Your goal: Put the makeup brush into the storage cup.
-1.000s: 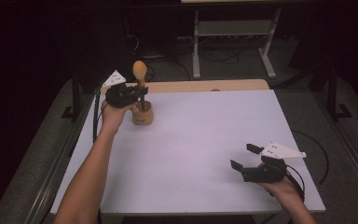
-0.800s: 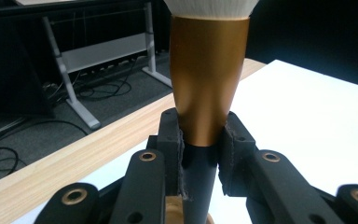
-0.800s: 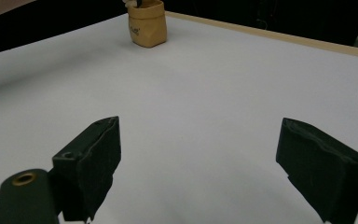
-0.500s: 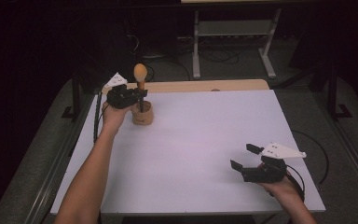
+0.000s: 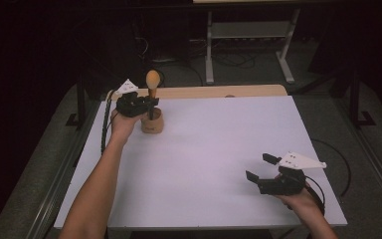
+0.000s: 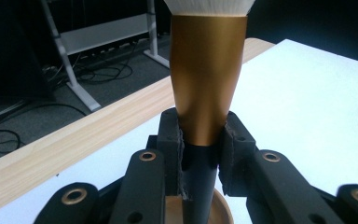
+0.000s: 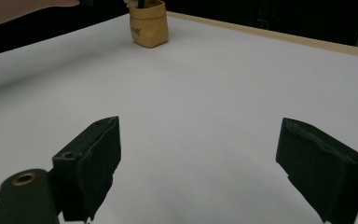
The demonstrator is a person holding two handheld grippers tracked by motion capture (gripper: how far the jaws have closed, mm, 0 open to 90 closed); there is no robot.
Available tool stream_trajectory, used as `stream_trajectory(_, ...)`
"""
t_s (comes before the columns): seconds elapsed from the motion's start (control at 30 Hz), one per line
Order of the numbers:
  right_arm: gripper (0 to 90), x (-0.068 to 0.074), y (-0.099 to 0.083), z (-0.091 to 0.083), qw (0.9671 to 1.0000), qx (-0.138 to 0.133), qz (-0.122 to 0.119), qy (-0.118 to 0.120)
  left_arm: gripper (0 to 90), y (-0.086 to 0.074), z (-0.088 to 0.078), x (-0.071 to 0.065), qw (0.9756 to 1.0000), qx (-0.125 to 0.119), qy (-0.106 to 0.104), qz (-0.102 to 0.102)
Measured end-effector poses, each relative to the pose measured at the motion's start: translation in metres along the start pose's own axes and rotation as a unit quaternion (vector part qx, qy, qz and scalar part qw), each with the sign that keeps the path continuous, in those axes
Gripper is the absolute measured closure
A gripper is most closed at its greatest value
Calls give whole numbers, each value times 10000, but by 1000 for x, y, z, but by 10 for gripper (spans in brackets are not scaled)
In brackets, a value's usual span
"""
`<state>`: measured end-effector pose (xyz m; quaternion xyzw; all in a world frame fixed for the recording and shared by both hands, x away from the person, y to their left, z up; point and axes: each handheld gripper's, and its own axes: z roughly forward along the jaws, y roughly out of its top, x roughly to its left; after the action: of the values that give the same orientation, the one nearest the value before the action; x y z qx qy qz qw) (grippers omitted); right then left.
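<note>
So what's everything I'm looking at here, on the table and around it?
Brush: one, gold ferrule and black handle with a pale tuft above, standing upright in the pot, far left of the table.
Pot: one, tan, small and soft-sided, on the table's far left.
Table: one, white top with a wooden strip along the far edge.
Metal stand: one, grey, on the dark floor beyond the table.
Cables: several, black, on the floor near the stand.
Left gripper: one, black, shut on the brush just where gold meets black.
Right gripper: one, black, jaws open and empty, near right of the table.
Forearms: two, coming in from the bottom.
</note>
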<state>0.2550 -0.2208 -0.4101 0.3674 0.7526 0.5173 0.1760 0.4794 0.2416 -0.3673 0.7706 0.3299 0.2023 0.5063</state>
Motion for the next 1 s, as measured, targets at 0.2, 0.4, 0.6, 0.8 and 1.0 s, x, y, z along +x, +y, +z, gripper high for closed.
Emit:
stream_trajectory(0.2, 133, 0, 0, 0, 10000, 7, -22, 5, 731, -2, 3, 0, 10000, 26, -6, -39)
stream_trajectory(0.4, 133, 0, 0, 0, 10000, 10, -6, 16, 723, -6, 5, 0, 10000, 71, 61, -20)
stream_trajectory(0.6, 133, 0, 0, 0, 10000, 9, -7, 10, 498, -3, -2, 2, 9998, -139, 75, -71)
stream_trajectory(0.8, 133, 0, 0, 0, 10000, 18, -31, 1, 412, -2, -10, 3, 9999, -120, -30, -50)
stream_trajectory(1.0, 133, 1, 0, 0, 10000, 14, -17, 0, 280, 0, -15, 2, 9997, -118, -177, -137)
